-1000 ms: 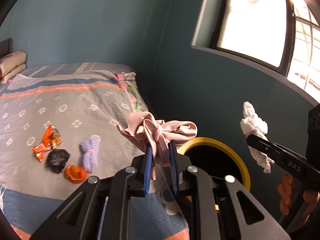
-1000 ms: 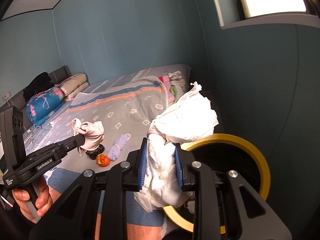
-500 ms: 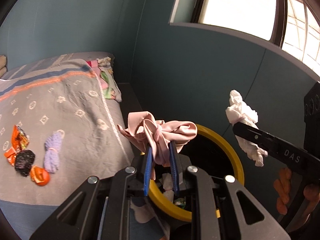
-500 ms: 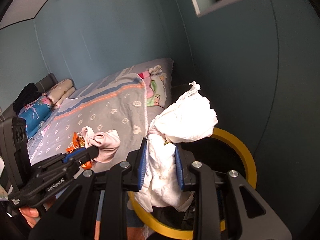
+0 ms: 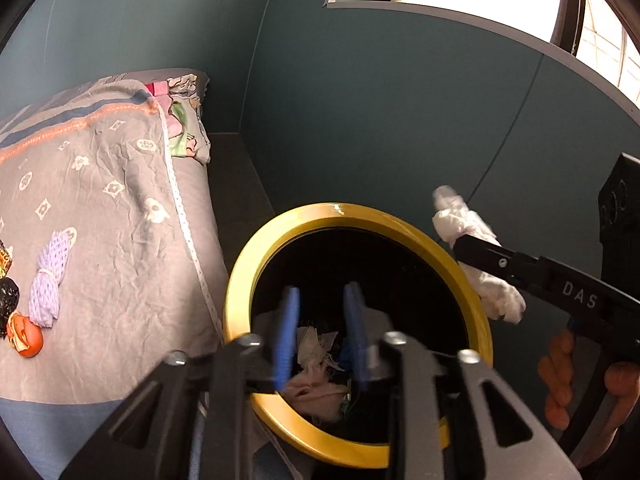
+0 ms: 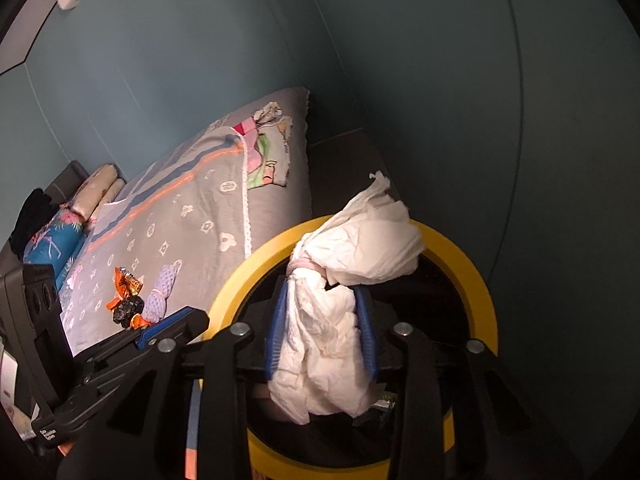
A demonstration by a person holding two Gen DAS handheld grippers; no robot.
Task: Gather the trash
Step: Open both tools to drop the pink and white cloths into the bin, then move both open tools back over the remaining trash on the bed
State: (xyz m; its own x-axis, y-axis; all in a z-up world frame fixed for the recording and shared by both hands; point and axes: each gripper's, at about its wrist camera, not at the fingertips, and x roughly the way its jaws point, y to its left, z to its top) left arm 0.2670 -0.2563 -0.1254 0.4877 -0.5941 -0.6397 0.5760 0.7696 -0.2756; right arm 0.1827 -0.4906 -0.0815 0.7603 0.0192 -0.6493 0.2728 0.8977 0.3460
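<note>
A black bin with a yellow rim [image 5: 240, 276] [image 6: 476, 276] stands beside the bed. My left gripper [image 5: 320, 332] is open and empty over the bin mouth. The pink cloth [image 5: 316, 394] lies inside the bin among paper scraps. My right gripper [image 6: 322, 332] is shut on a white crumpled tissue wad [image 6: 360, 248] and holds it above the bin. The wad also shows in the left wrist view [image 5: 472, 240]. On the bed lie a purple knitted bundle [image 5: 50, 276], a black lump [image 5: 8, 296], an orange peel [image 5: 26, 338] and an orange wrapper [image 6: 126, 284].
The grey patterned bedspread [image 5: 100, 200] fills the left. A colourful cloth [image 5: 184, 128] lies at the bed's far corner. Pillows [image 6: 96, 192] sit at the headboard. The teal wall [image 5: 380, 120] stands close behind the bin, with a window [image 5: 480, 0] above.
My left gripper has opened and the pink cloth has dropped into the bin. Both grippers have moved closer over the bin. The right gripper still holds the tissue wad.
</note>
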